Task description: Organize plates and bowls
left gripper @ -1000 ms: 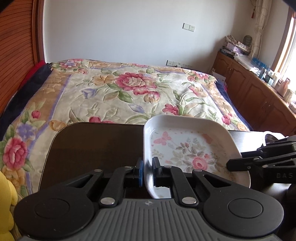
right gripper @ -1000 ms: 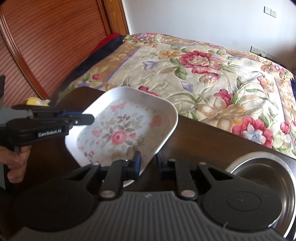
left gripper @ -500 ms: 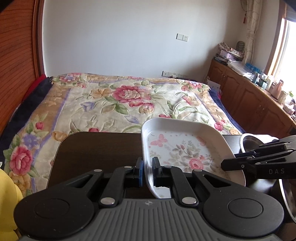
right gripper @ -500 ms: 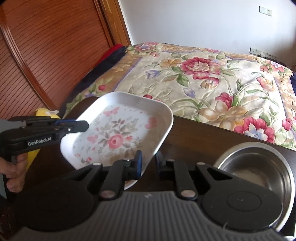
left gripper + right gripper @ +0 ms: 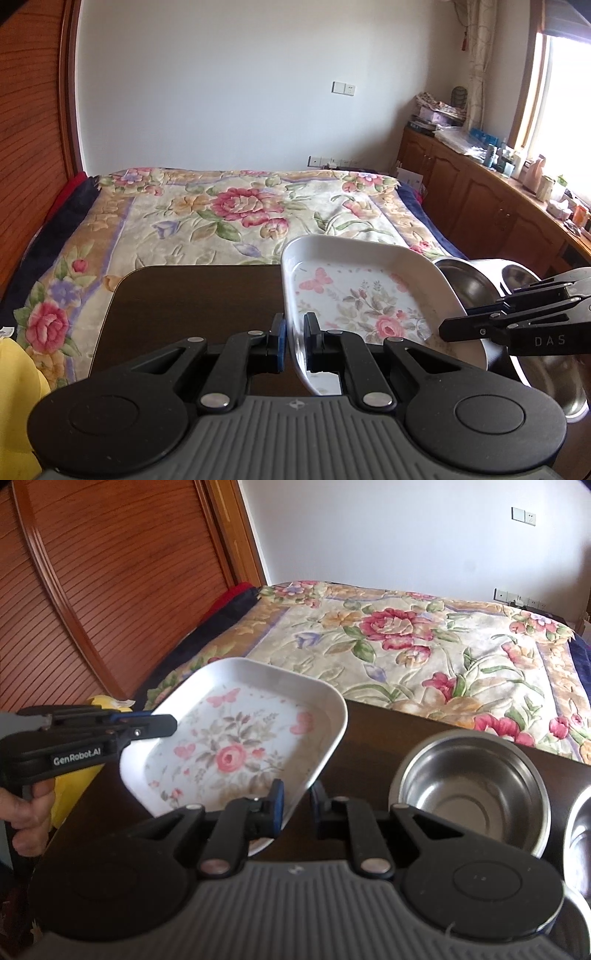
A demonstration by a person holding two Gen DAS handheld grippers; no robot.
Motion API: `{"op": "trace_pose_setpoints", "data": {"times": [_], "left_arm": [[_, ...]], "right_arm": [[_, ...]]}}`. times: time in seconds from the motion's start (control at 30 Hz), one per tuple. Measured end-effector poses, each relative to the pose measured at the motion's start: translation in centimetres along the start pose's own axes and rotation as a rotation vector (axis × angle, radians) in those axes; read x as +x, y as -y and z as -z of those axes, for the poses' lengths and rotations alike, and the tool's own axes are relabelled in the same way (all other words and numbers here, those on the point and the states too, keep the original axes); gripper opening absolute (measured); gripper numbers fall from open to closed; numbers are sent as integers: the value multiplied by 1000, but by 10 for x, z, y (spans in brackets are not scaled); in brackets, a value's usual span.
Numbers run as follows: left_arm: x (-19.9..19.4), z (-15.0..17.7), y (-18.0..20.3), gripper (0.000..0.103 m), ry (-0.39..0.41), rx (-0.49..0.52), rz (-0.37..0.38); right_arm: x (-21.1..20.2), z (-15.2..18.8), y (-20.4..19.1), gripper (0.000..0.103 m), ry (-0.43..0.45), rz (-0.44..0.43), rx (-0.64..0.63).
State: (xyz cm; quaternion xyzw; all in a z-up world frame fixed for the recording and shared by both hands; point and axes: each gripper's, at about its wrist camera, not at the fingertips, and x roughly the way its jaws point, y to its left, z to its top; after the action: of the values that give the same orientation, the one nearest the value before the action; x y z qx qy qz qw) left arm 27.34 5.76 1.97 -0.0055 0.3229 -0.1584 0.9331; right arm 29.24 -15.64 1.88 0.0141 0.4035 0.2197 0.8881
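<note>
A white rectangular plate (image 5: 362, 295) with a pink rose and butterfly print hangs tilted above the dark table (image 5: 192, 299), held from both sides. My left gripper (image 5: 293, 341) is shut on its near left rim; it appears as a black clamp (image 5: 166, 725) in the right wrist view. My right gripper (image 5: 297, 801) is shut on the opposite rim of the plate (image 5: 236, 738) and shows from the side as the right gripper (image 5: 450, 326) in the left wrist view. A steel bowl (image 5: 472, 797) stands on the table just right of the plate.
More steel bowls (image 5: 521, 273) crowd the table's right end, one at the frame edge (image 5: 580, 834). A bed with a floral cover (image 5: 236, 210) lies beyond the table. A person's hand (image 5: 26, 812) grips the left tool, by a yellow thing (image 5: 74, 794).
Both grippers have carried the plate up and toward the right end of the table. The steel bowls have come further into view beside it. Both grips stay as they were.
</note>
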Motion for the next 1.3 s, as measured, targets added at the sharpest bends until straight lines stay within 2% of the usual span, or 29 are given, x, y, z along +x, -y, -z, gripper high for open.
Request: {"op": "trace_pose_setpoints", "data": {"times": [0.7, 1.3], "left_arm": [[-83, 48, 37, 37, 82, 18, 31], [-115, 95, 41, 37, 85, 4, 26]], "right_arm": [[-76, 52, -25, 17, 79, 27, -34], [-97, 91, -43, 17, 93, 13, -46]]}}
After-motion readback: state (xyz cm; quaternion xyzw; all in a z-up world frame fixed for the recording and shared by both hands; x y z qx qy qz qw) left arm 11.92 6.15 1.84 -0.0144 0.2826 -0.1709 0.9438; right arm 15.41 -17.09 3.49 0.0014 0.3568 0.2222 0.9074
